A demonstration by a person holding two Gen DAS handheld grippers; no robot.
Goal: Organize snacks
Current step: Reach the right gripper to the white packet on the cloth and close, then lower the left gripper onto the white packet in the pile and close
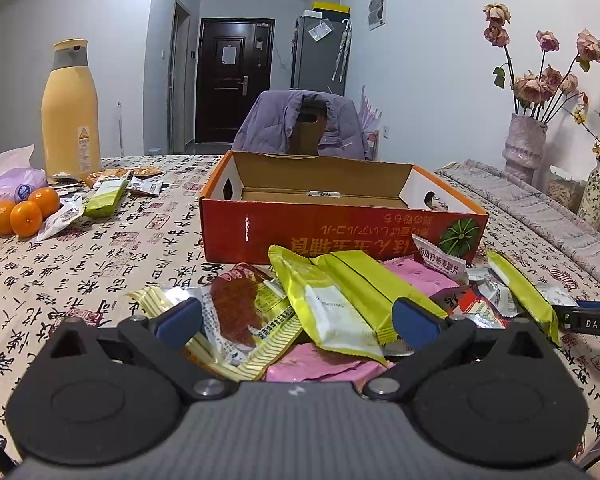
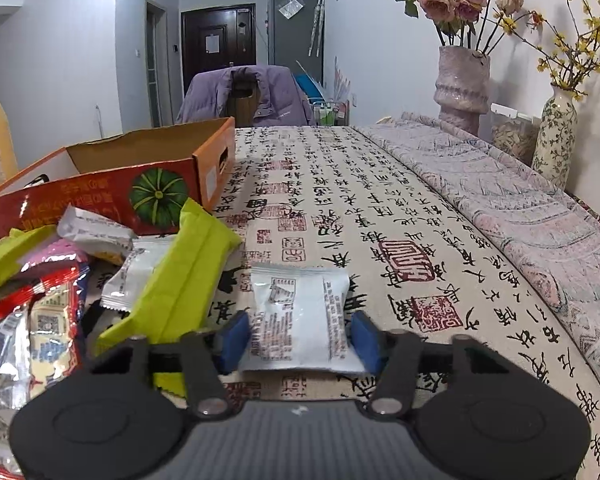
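In the left wrist view, the left gripper (image 1: 296,322) hovers over a heap of snack packets (image 1: 340,304) on the tabletop (image 1: 100,264), its blue fingers (image 1: 180,320) wide apart and gripping nothing. A red cardboard box (image 1: 340,236) stands open just behind the heap, at 12 o'clock. Three oranges (image 1: 24,212) lie at 10 o'clock beside a yellow bottle (image 1: 71,112).

In the right wrist view, the right gripper (image 2: 298,338) has its fingers (image 2: 236,336) narrow around a white snack packet (image 2: 300,316); both pads appear to touch its sides. The packet lies on the tabletop, apart from the heap at 9 o'clock. A green packet (image 2: 180,276) lies just left of it. The box stands at 10 o'clock.
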